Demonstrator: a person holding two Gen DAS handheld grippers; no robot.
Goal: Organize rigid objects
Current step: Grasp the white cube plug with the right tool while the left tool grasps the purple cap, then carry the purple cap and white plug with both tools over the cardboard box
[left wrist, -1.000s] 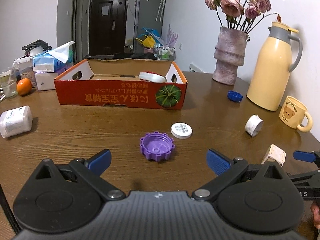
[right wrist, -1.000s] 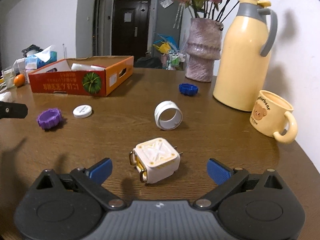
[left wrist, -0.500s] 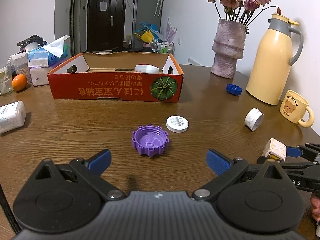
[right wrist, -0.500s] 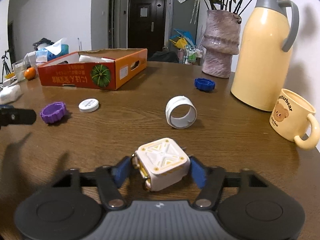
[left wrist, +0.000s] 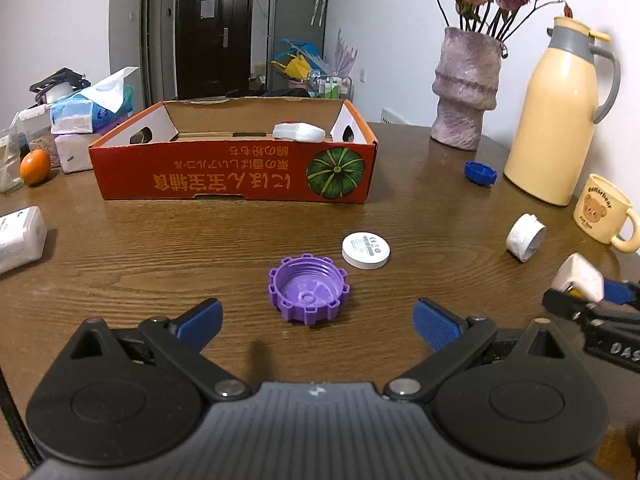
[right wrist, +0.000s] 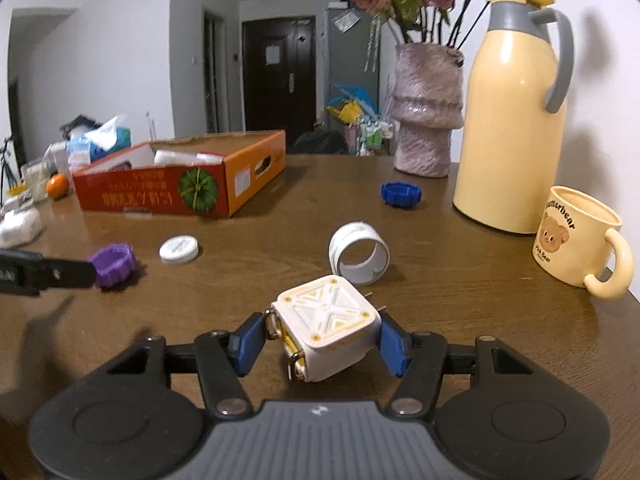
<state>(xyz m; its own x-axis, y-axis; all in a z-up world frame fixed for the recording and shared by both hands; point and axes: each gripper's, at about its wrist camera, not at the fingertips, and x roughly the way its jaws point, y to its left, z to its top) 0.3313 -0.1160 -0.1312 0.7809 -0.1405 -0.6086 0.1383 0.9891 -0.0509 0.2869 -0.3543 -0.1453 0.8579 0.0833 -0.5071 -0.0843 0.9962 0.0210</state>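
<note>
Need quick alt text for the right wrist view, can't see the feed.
The right gripper is shut on a white cube-shaped adapter on the wooden table. Beyond lie a white ring, blue cap, purple cap and orange box.

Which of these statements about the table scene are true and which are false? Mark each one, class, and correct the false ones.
1. The right gripper has its fingers closed on the white cube-shaped block. True.
2. The purple cap lies inside the orange cardboard box. False: it lies on the wooden table, ahead of the left gripper, whose fingers are spread open and hold nothing.
3. The blue cap sits on the table near the yellow thermos jug. True.
4. The bear mug is tipped on its side. False: it stands upright.
5. The white ring lies on its side, its opening facing the right wrist camera. True.
</note>
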